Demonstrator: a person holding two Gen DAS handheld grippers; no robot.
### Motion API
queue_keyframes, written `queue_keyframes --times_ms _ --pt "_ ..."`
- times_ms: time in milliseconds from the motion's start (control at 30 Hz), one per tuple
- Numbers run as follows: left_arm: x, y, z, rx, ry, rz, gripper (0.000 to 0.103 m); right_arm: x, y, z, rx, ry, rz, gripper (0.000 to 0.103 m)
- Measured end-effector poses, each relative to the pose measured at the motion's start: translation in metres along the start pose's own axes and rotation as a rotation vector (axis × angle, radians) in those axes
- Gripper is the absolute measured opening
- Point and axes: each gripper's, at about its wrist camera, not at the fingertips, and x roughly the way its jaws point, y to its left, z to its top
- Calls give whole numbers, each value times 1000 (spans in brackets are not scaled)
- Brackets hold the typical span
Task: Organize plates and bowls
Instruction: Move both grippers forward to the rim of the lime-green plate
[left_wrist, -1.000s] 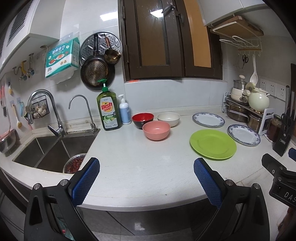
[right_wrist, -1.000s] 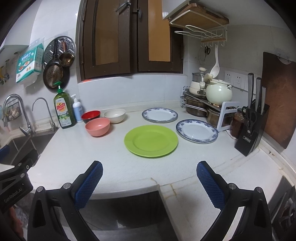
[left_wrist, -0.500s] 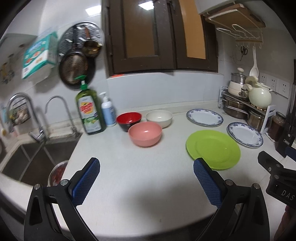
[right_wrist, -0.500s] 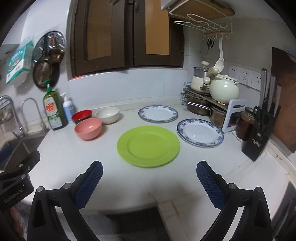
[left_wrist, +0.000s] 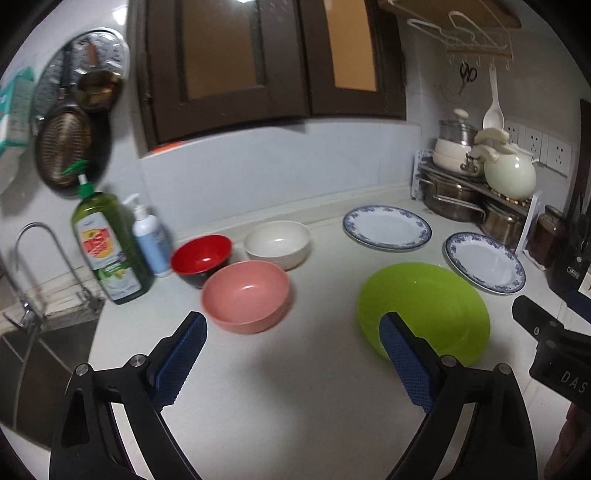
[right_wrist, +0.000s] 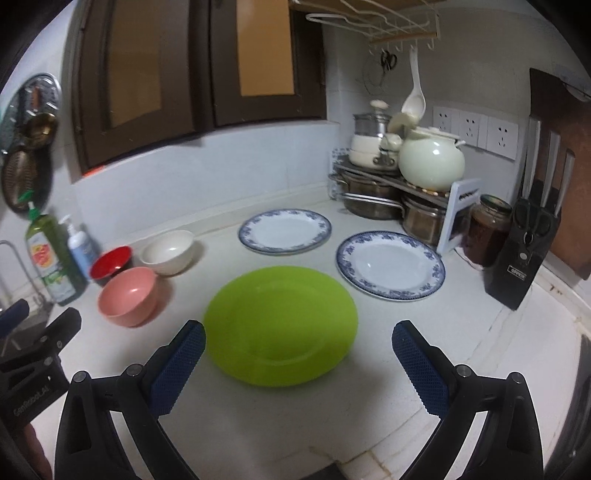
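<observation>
Left wrist view: the left gripper hovered over the white worktop, jaws wide apart and empty, pink bowl just ahead. Right wrist view: the right gripper, equally spread and empty, faced the green plate; dark cabinets hung above.

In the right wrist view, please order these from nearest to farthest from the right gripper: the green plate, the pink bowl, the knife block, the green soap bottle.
From the right gripper:
1. Green plate, directly ahead.
2. Pink bowl, ahead to the left.
3. Knife block on the right and green soap bottle on the far left: too close to call.
</observation>
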Motion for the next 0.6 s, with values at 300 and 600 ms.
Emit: queue_keyframes --times_ms 300,600 --pt "60 -33 14 24 53 -15 89 68 -23 14 25 67 -8 98" --pt "131 -63 6 59 175 -37 81 134 -45 9 19 168 -23 84"
